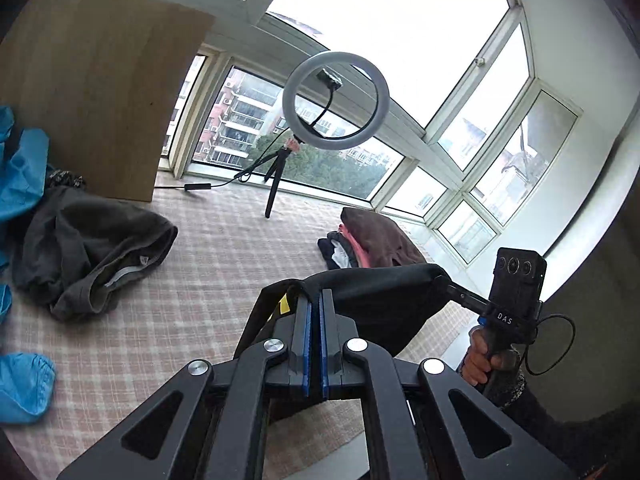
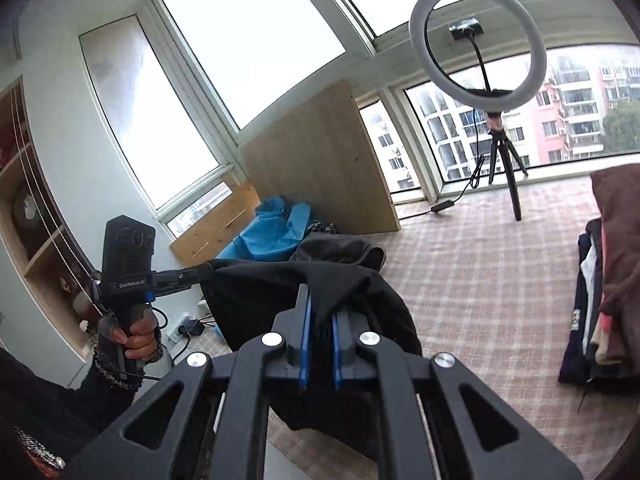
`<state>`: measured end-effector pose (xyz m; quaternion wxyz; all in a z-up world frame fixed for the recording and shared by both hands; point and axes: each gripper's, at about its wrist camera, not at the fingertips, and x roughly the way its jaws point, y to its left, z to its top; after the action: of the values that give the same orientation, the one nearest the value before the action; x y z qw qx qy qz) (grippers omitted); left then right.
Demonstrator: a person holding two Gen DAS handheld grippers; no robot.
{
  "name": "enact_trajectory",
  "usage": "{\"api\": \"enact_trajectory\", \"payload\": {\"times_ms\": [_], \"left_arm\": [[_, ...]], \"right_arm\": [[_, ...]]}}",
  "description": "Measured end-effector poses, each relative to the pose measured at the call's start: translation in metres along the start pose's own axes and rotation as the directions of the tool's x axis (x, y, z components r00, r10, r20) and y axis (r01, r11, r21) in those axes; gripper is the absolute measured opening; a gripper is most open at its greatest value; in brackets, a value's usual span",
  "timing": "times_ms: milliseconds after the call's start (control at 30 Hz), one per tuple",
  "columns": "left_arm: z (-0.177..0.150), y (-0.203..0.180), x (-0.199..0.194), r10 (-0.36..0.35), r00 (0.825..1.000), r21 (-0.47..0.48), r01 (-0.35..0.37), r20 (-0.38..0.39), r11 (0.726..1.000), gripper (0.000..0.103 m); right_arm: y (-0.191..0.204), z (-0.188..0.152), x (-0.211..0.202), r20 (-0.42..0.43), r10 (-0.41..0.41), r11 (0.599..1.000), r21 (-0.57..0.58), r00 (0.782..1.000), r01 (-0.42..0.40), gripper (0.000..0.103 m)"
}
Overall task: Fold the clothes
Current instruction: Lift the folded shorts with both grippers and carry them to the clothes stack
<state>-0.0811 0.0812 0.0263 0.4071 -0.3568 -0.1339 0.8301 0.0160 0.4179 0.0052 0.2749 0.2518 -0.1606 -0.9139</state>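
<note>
A black garment (image 1: 376,300) hangs stretched in the air between my two grippers, above the checked mat. My left gripper (image 1: 315,300) is shut on one top corner of it, next to a yellow tag. My right gripper (image 2: 321,300) is shut on the other top corner, with cloth bunched between its blue pads. The garment (image 2: 288,292) sags below both. In the left wrist view the right gripper (image 1: 456,286) shows at the garment's far end; in the right wrist view the left gripper (image 2: 206,270) shows likewise.
The checked mat (image 1: 224,248) carries a crumpled dark grey garment (image 1: 92,248), blue cloth (image 1: 20,176) at the left, and a stack of folded clothes (image 1: 372,240) topped by brown cloth. A ring light on a tripod (image 1: 334,100) stands by the windows. A wooden board (image 1: 96,88) leans at the left.
</note>
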Motion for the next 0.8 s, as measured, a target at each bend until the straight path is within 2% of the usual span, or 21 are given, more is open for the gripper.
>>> {"api": "enact_trajectory", "payload": {"times_ms": [100,200,300,433,567,633,700,800], "left_arm": [[0.017,-0.023,0.020,-0.027,0.999,0.073,0.029,-0.029,0.997,0.003],[0.026,-0.050,0.049,-0.051,0.995,0.150,0.063,-0.083,0.987,0.003],[0.038,-0.085,0.092,-0.029,0.988,0.258,0.068,-0.150,0.964,0.003],[0.059,-0.134,0.147,-0.043,0.977,0.344,0.114,-0.208,0.932,0.003],[0.090,-0.178,0.203,-0.075,0.976,0.366,0.147,-0.204,0.919,0.003],[0.108,-0.192,0.238,-0.074,0.977,0.366,0.144,-0.200,0.919,0.003],[0.124,-0.203,0.279,-0.041,0.981,0.387,0.114,-0.191,0.915,0.003],[0.144,-0.204,0.350,0.035,0.981,0.391,0.043,-0.191,0.920,0.003]], "right_arm": [[0.008,0.005,-0.028,0.053,-0.083,0.996,-0.029,0.995,0.085,0.008],[0.003,0.009,-0.065,0.098,-0.173,0.984,-0.029,0.980,0.176,0.008],[-0.008,0.018,-0.097,0.119,-0.265,0.962,-0.035,0.957,0.271,0.008],[-0.038,0.039,-0.130,0.126,-0.401,0.911,-0.051,0.907,0.410,0.008],[-0.087,0.072,-0.161,0.133,-0.478,0.872,-0.050,0.869,0.487,0.008],[-0.123,0.093,-0.171,0.125,-0.498,0.861,-0.041,0.858,0.506,0.008],[-0.165,0.115,-0.176,0.109,-0.514,0.854,-0.027,0.850,0.520,0.008],[-0.248,0.144,-0.156,0.038,-0.535,0.845,0.014,0.844,0.534,0.008]]}}
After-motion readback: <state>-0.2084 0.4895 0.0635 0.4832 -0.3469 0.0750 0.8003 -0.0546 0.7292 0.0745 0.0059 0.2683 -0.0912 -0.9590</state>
